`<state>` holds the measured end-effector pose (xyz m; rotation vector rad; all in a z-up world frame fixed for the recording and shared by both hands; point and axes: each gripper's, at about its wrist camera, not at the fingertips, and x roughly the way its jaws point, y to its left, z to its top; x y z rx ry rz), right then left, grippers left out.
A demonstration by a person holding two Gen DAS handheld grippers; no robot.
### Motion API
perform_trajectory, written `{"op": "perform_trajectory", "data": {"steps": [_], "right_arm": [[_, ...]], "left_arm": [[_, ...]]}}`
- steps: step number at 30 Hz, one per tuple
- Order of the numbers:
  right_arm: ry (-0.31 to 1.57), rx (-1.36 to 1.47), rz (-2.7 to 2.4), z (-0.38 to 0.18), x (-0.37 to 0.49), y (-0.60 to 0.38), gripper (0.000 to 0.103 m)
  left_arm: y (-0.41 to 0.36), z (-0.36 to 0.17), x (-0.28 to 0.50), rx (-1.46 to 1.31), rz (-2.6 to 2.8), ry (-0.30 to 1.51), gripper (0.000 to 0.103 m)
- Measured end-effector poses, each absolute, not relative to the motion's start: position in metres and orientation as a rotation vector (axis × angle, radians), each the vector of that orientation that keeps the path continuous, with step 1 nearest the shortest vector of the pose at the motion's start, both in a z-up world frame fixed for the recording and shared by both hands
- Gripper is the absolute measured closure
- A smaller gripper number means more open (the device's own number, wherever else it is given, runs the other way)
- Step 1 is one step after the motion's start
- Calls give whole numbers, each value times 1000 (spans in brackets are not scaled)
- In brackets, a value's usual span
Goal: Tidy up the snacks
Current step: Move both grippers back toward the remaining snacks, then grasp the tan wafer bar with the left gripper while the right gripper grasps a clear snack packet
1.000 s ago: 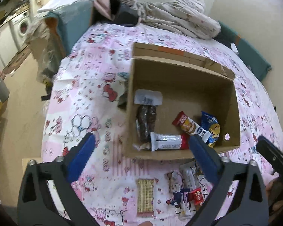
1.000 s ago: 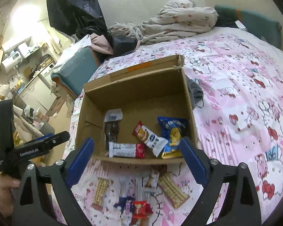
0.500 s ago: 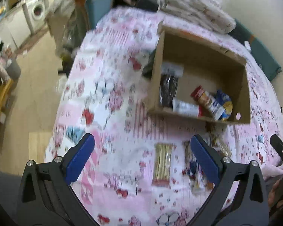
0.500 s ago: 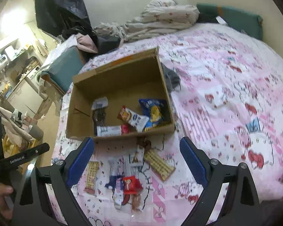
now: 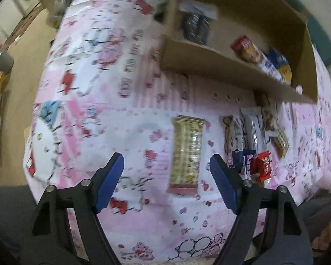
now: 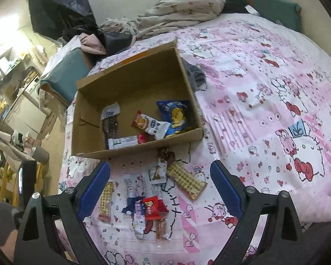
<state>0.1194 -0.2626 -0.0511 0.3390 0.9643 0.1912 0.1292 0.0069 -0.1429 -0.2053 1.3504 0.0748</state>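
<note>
A bed (image 6: pixel 264 92) under a pink cartoon-cat sheet fills both views; at 12 o'clock in the right view lie rumpled bedding (image 6: pixel 183 11) and a teal cushion (image 6: pixel 262 6), and at 9 o'clock a cluttered kitchen corner with pale cabinets. A cardboard box (image 6: pixel 130 84) sits mid-bed holding a blue bag (image 6: pixel 176 112), a red-and-white pack (image 6: pixel 150 124) and a dark bar (image 6: pixel 110 125); their print is too small to read. Loose snacks lie on the sheet just at 6 o'clock of the box: a checked wafer pack (image 5: pixel 187 152), another (image 6: pixel 185 181) and a red bar (image 6: pixel 151 207). The left gripper (image 5: pixel 166 176) has just been closing, its jaws apart with nothing pressed between them, the blurred wafer pack seemingly beyond its tips. The right gripper (image 6: pixel 160 187) stands wide and empty over the pile.
</note>
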Motion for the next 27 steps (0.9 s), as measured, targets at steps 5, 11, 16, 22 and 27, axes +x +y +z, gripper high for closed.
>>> {"op": "perform_trajectory", "data": {"steps": [5,11,16,22,27], "right_arm": [[1027,447,162,-67,123,-283,9],[1051,484,155,-75,128,-287,9],[1164,453,212,-91,132,-273,34],[1457,330,307,-142,131,-232,49],[1569,95,330,-171,123,-192,65]], "left_arm": [[-20,-166,143,-98,28,1393,51],[-25,-176,143,-76,24,1415,81],[-7,-163,137,-200,44,1424,81],[-3,-135,121,-196,39,1356,81],[3,-132,119,-190,33,1351,81]]}}
